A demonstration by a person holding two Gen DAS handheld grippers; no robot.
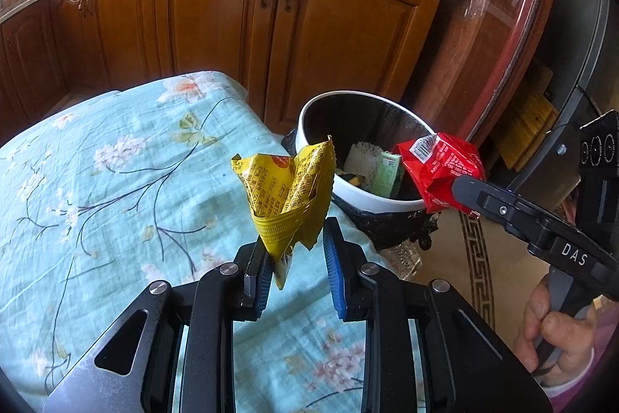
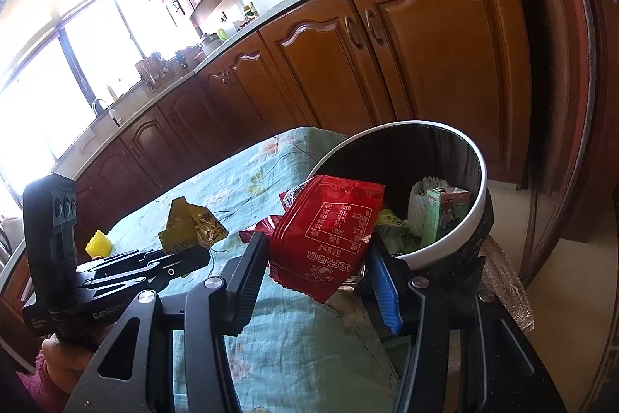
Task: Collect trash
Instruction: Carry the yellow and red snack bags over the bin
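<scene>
My left gripper (image 1: pixel 294 239) is shut on the bottom of a crumpled yellow wrapper (image 1: pixel 286 180), which it holds upright above the floral tablecloth (image 1: pixel 116 180). My right gripper (image 2: pixel 317 246) is shut on a red snack wrapper (image 2: pixel 329 227) and holds it beside the near rim of the trash bin (image 2: pixel 445 252). In the left wrist view the red wrapper (image 1: pixel 437 165) hangs over the bin's right rim (image 1: pixel 367 198), with the right gripper (image 1: pixel 462 190) behind it. The bin is white-rimmed with a black liner and contains a white foam net (image 2: pixel 419 204) and a green carton.
The bin stands off the table's right corner. Wooden kitchen cabinets (image 1: pixel 216 26) run behind it, and a glass-fronted cabinet (image 1: pixel 495 6) stands at the right. A small yellow ridged piece (image 2: pixel 98 243) lies on the cloth at the far left. A hand (image 1: pixel 549 328) holds the right gripper's handle.
</scene>
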